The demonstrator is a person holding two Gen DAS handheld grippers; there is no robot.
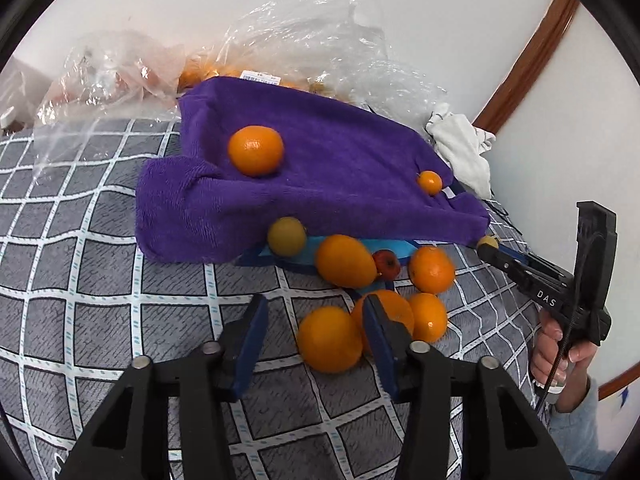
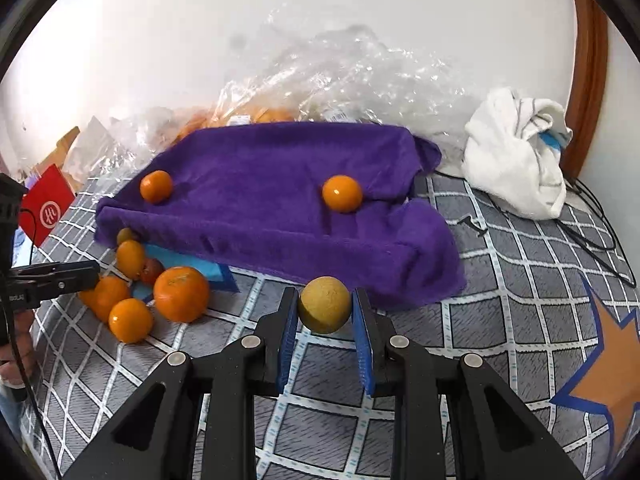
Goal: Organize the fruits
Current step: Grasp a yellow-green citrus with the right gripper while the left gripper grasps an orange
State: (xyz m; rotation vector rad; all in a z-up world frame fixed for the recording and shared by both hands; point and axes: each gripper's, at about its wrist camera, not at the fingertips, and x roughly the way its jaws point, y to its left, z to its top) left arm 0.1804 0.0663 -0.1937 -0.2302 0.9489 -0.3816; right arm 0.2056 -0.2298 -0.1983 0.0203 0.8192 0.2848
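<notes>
My right gripper (image 2: 325, 312) is shut on a yellow-green fruit (image 2: 325, 305) and holds it in front of the purple towel (image 2: 280, 216); it shows in the left wrist view (image 1: 489, 245) at the right. Two oranges lie on the towel, one (image 2: 156, 186) at the left and one (image 2: 342, 193) near the middle. Several oranges (image 1: 329, 339) and a small red fruit (image 1: 387, 263) lie on the bedspread by a blue sheet (image 1: 386, 247). My left gripper (image 1: 316, 312) is open just before this pile, empty.
Clear plastic bags (image 2: 320, 80) with more oranges lie behind the towel against the white wall. A white cloth (image 2: 516, 152) sits at the back right, with black cables (image 2: 592, 232) beside it. A red box (image 2: 46, 210) is at the far left.
</notes>
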